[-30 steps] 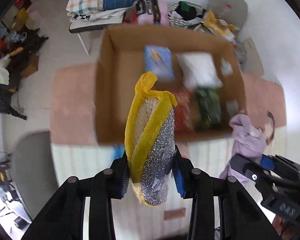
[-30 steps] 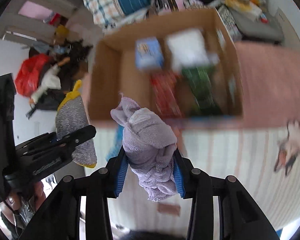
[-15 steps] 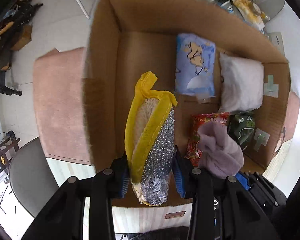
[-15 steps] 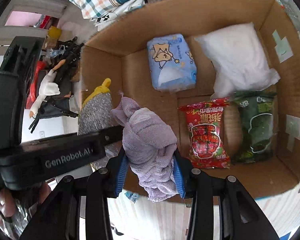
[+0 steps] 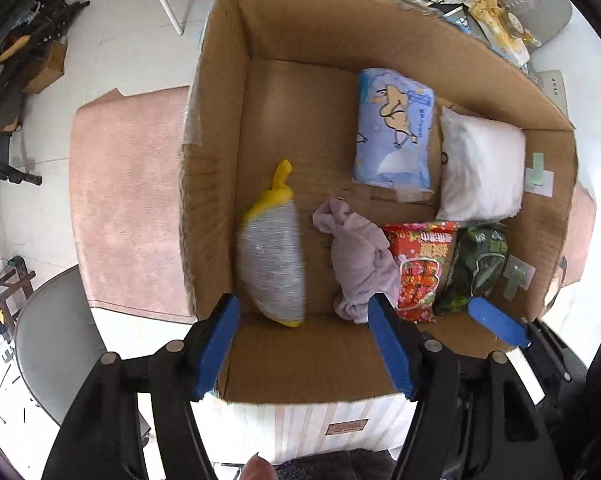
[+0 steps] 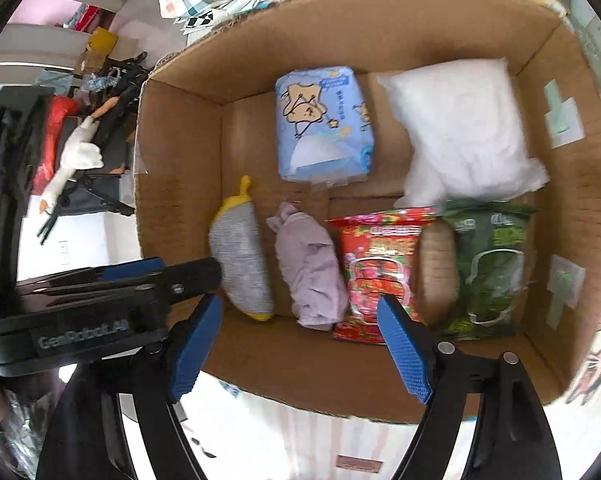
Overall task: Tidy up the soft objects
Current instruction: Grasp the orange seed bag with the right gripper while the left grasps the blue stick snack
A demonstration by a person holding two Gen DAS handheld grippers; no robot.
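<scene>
A silver and yellow scrub sponge [image 5: 271, 267] [image 6: 242, 266] and a lilac cloth [image 5: 360, 262] [image 6: 310, 270] lie side by side on the floor of the open cardboard box [image 5: 216, 128] [image 6: 172, 152]. My left gripper [image 5: 304, 344] is open and empty above the box's near wall. My right gripper [image 6: 300, 348] is open and empty just to its right. The left gripper's arm shows in the right wrist view [image 6: 100, 300].
In the box also lie a blue tissue pack [image 5: 394, 136], a white pillow [image 5: 480, 168], a red snack bag [image 5: 420, 268] and a green bag [image 5: 476, 268]. The box stands on a pink mat [image 5: 128, 200]. Clutter lies behind and left of it.
Both grippers moved over the box and opened. The sponge left the left gripper and the lilac cloth left the right gripper; both now lie in the box.
</scene>
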